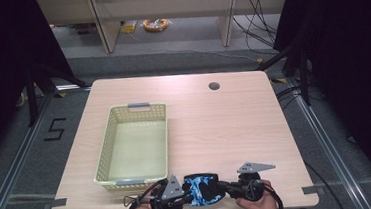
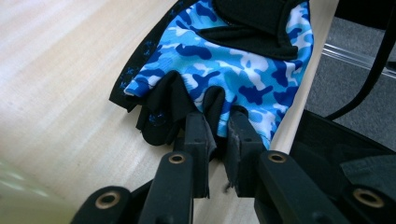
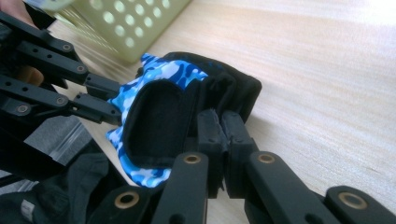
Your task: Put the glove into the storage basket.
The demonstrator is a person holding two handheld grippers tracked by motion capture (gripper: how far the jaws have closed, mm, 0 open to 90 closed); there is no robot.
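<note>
Going left to right along the near edge of the table point(image 1: 225, 126). Basket point(image 1: 107, 145), pale yellow, perforated walls, sits left of centre, long side running from near the front edge toward the middle; its near wall is just beyond my left gripper. My left gripper point(image 1: 186, 193) comes in from the bottom, grey three-cornered plate on top, pointing right at the glove. In the left gripper view its jaws are clenched on a fold of the glove point(image 2: 233, 70) at the finger end: black fabric is pinched between the two pads, with a narrow gap between the jaw bodies. The glove point(image 1: 200, 188) is a fingerless one, blue camouflage print with black panels, at the front edge of the table, about mid-width, just right of the basket's near right corner. It hangs over the edge a bit; the left gripper view shows the table's rim running under it with grey floor beyond. My right gripper point(image 1: 221, 186) comes from the right, pointing left at the glove's other end, also with a grey plate on top. In the right gripper view its jaws are pressed tight together on the black cuff material of the glove point(image 3: 154, 116), and my left gripper's jaws show farther off at the blue side, with the basket point(image 3: 135, 23) wall behind. Both hands point(image 1: 254, 207) sit at the bottom of the high view.
</note>
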